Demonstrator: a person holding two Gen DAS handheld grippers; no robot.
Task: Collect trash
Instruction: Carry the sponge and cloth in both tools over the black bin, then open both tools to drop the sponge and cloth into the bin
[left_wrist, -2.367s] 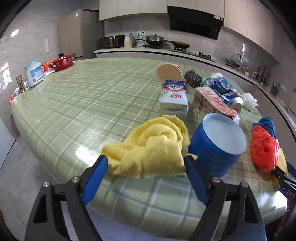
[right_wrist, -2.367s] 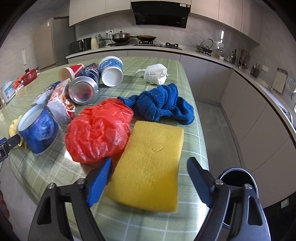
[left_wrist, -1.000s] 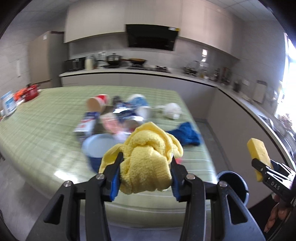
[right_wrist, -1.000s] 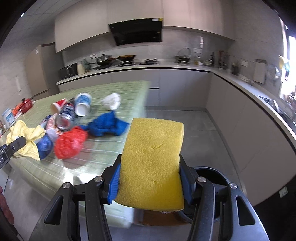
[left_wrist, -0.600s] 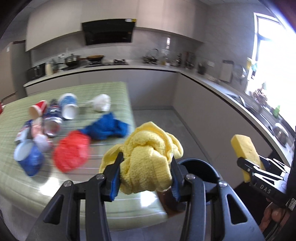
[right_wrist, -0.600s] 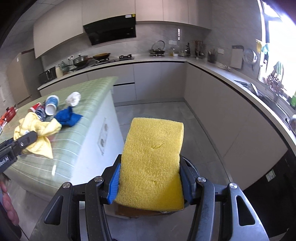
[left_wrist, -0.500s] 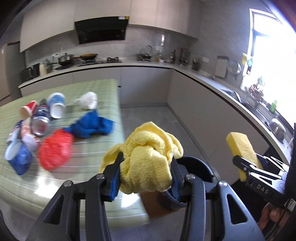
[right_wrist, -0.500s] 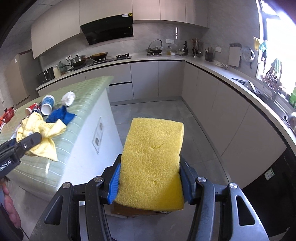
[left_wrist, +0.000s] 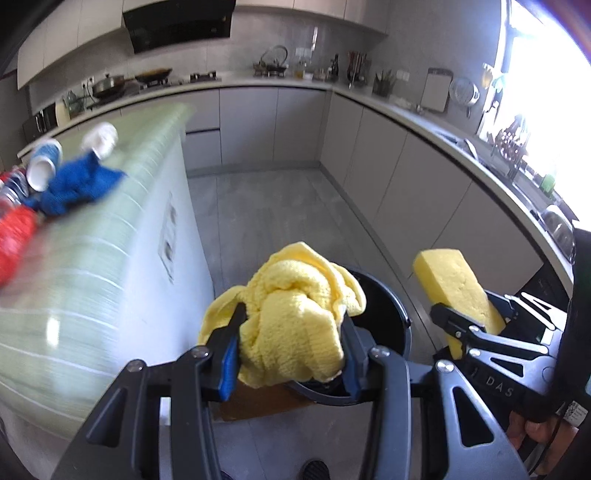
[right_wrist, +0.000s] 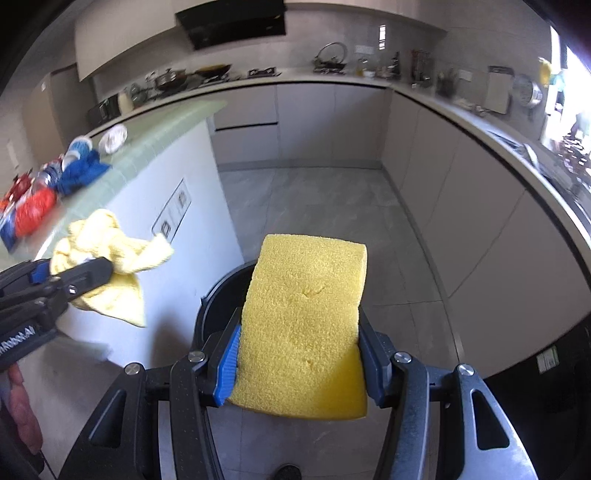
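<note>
My left gripper (left_wrist: 291, 325) is shut on a crumpled yellow cloth (left_wrist: 295, 314) and holds it in the air over the near rim of a black trash bin (left_wrist: 388, 317) on the floor. My right gripper (right_wrist: 299, 328) is shut on a yellow sponge (right_wrist: 306, 325), held above the same bin (right_wrist: 218, 299), whose opening is mostly hidden behind the sponge. The sponge (left_wrist: 454, 284) also shows at the right of the left wrist view. The cloth (right_wrist: 107, 254) shows at the left of the right wrist view.
The green-checked island (left_wrist: 92, 236) stands to the left with a blue cloth (left_wrist: 74, 184), a red bag (left_wrist: 14, 236), cups and cans on it. Grey cabinets (right_wrist: 461, 192) line the back and right. A brown mat (left_wrist: 258, 402) lies under the bin.
Both grippers have swung right, away from the island and down toward the bin. The bin looms larger under the cloth and the sponge. Both grips are unchanged.
</note>
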